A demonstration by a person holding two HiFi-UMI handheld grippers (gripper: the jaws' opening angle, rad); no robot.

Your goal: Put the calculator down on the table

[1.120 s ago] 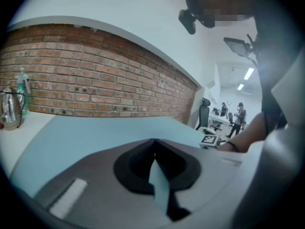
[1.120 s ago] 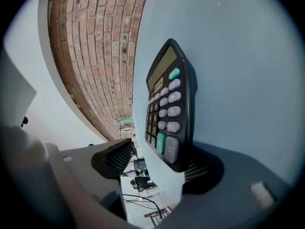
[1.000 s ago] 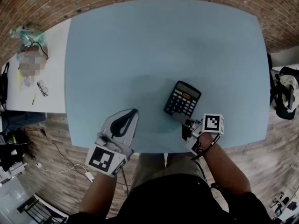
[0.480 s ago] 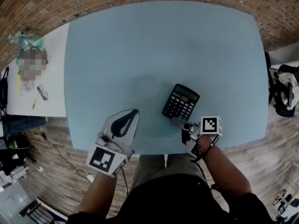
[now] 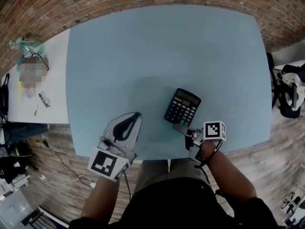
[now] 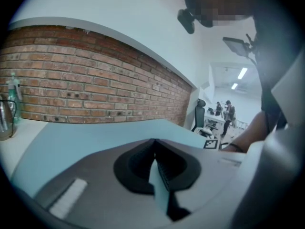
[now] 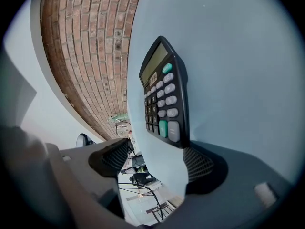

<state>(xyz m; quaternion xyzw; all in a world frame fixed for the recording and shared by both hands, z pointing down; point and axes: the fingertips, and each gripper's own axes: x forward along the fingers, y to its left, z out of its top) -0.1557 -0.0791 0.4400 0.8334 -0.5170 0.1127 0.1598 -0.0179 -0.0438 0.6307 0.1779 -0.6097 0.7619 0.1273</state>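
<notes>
So the calculator [image 5: 182, 107] was lying flat on the light blue table [image 5: 143, 56], a bit right of centre and fairly close to the person's edge. Its display end pointed away from the person and the whole thing was skewed a little clockwise

The right gripper [image 5: 185, 129] was right behind its near end. In the right gripper view [image 7: 155, 161] the jaws stood wide apart and had just been opening. The calculator [image 7: 164, 97] sat just ahead of them with its bottom corner right by one ribbed pad [image 7: 198, 163], but neither pad was pressing on it, so it was let go, not gripped. Between the pads you mostly saw table edge and the floor past it

Looks-wise it was a black desktop model with a greyish display at the top and rows of pale grey keys. It also had a couple of green keys, one up by the display and a taller one in the bottom row. From the head view there was a small orange-ish strip near the top too

The left gripper [image 5: 137, 114] hung over the table's near edge, well left of the calculator. Its jaws were closed together on nothing, which the left gripper view [image 6: 155, 149] showed pretty clearly
</notes>
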